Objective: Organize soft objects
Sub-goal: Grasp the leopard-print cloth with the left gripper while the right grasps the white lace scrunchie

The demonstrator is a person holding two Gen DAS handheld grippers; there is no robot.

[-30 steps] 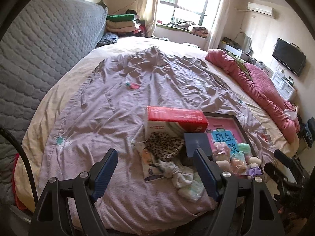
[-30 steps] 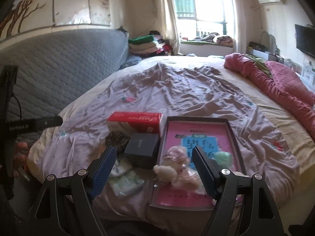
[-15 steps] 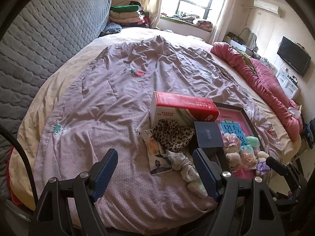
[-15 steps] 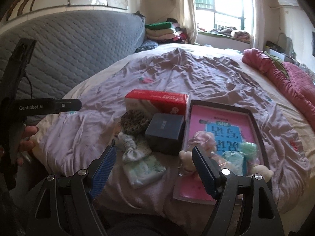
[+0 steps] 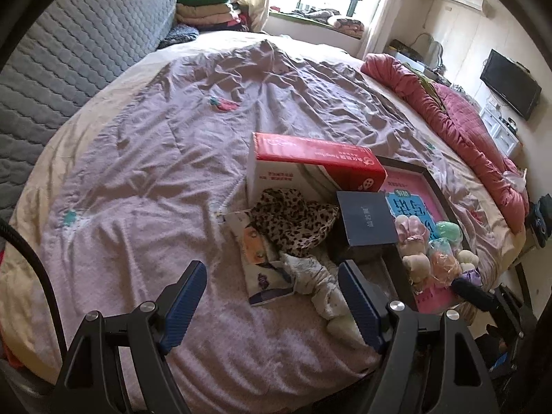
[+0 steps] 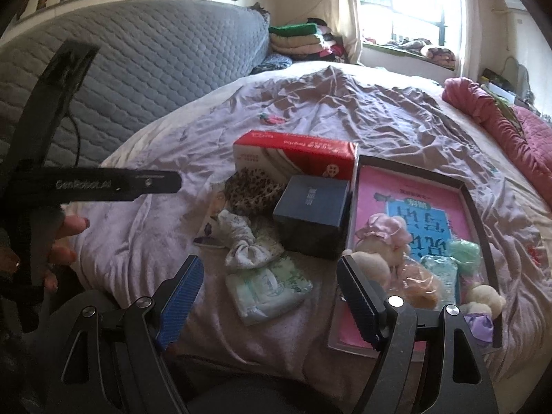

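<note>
A: Both claws wide open, nothing held. Right gripper (image 6: pixel 269 298) hovers at frame bottom over the pale green soft pack (image 6: pixel 267 288); left gripper (image 5: pixel 272 303) frames the white patterned cloth (image 5: pixel 319 284).

B: Beyond that?

A: Mid-frame: leopard-print fabric (image 5: pixel 293 220) against the dark blue box (image 5: pixel 365 222), red carton (image 5: pixel 314 162) behind. Plush toys (image 6: pixel 383 241) sit in the pink tray (image 6: pixel 477 217), right of centre.

B: Risks?

A: Cloth overlaps a booklet (image 5: pixel 264 269) (partly hidden), so a deep pinch could grab both. Bedsheet (image 5: pixel 155 172) may bunch into the jaws.
</note>
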